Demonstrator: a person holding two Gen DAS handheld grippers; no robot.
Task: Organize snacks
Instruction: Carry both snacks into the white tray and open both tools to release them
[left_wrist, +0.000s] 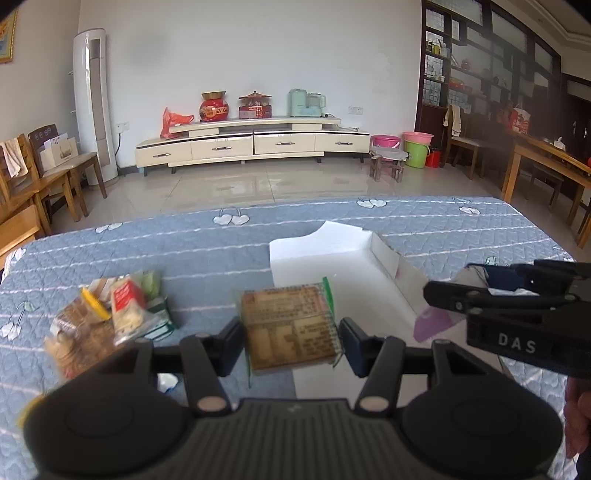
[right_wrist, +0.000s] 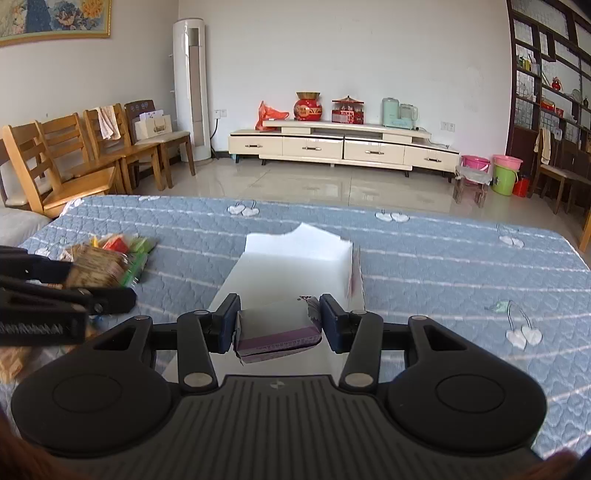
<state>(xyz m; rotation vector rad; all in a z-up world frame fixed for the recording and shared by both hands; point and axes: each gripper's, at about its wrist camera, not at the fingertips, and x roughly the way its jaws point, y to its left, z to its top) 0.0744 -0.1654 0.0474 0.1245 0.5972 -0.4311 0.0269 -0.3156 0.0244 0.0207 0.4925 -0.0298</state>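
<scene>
My left gripper (left_wrist: 291, 338) is shut on a brown cracker packet (left_wrist: 290, 326) with green seams, held above the table just left of the open white box (left_wrist: 332, 258). My right gripper (right_wrist: 277, 324) is shut on a small purple snack packet (right_wrist: 277, 332), held over the near end of the white box (right_wrist: 295, 254). A pile of loose snack packets (left_wrist: 107, 317) lies on the blue quilted table cover to the left; it also shows in the right wrist view (right_wrist: 110, 258). The right gripper shows at the right edge of the left wrist view (left_wrist: 517, 302).
The blue quilted table cover (right_wrist: 443, 258) spans both views. Wooden chairs (right_wrist: 74, 155) stand beyond the table's left edge. A cream TV cabinet (left_wrist: 251, 142) and buckets (left_wrist: 417, 147) stand far across the tiled floor. A wooden table (left_wrist: 546, 162) is at the right.
</scene>
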